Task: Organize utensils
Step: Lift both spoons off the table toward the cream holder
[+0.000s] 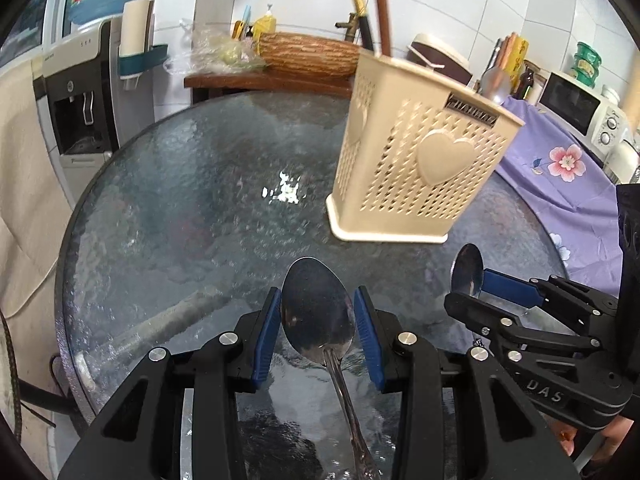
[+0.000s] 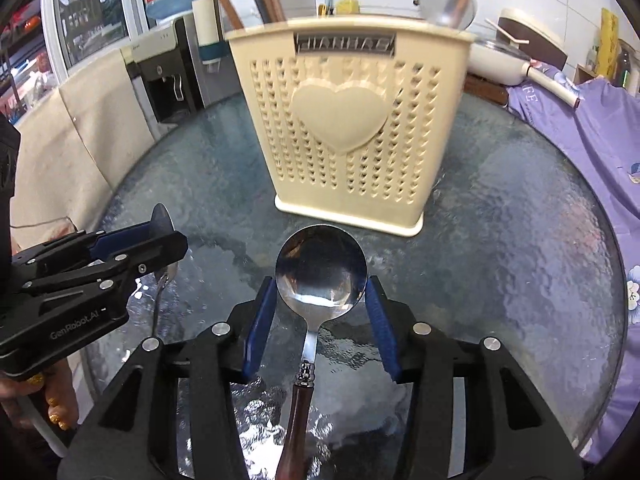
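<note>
Two hand-held grippers, each with a spoon between its blue pads, before a cream perforated utensil holder (image 2: 348, 120) standing upright on a round textured-glass table (image 2: 520, 216). The left gripper (image 1: 318, 322) has its pads at either side of the bowl of an all-metal spoon (image 1: 318, 312), whose slim handle runs back toward the camera; the pads appear to meet the bowl's edges, so the jaws read as closed on it, though whether it is lifted or resting on the glass cannot be told. The right gripper (image 2: 320, 306) likewise brackets the round bowl of a wooden-handled spoon (image 2: 320, 270), near the holder's base; the pads sit just beside the bowl's rim, and firm contact there cannot be confirmed. The holder already contains utensils: brown handles and a ladle-like metal bowl rise above its rim. Handling, as a judgement: both spoons are stiff and light, but polished steel is slippery and a curved bowl gives the flat pads little purchase; the neck or handle would offer a steadier grip. The light plastic holder may slide or tip if knocked.
</note>
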Demonstrator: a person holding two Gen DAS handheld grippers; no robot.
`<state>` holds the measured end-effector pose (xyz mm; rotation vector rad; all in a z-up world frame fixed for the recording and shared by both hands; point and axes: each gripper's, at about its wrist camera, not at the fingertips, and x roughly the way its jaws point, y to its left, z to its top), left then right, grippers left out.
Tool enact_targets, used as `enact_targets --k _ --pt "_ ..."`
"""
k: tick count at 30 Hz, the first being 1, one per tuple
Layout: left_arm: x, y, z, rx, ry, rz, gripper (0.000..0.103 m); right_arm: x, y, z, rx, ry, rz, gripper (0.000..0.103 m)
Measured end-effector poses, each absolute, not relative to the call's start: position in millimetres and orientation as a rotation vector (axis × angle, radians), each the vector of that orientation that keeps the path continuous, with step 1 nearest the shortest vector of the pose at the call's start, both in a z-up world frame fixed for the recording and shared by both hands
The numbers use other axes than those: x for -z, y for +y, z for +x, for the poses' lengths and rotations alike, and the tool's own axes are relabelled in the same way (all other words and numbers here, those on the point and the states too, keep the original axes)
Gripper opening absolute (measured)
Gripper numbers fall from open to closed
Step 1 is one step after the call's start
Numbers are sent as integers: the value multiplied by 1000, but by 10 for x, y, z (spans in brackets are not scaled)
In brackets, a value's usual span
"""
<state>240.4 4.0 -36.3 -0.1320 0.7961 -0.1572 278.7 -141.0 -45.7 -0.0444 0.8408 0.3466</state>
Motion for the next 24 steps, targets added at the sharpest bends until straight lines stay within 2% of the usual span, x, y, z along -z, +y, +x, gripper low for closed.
enact_targets --k 11,24 --pt "16 -86 2260 196 700 -109 36 127 -1586 2599 -345 768 -15 46" --pt "-132 -157 2199 234 658 -90 36 -31 -1675 2468 -349 736 -8 46"
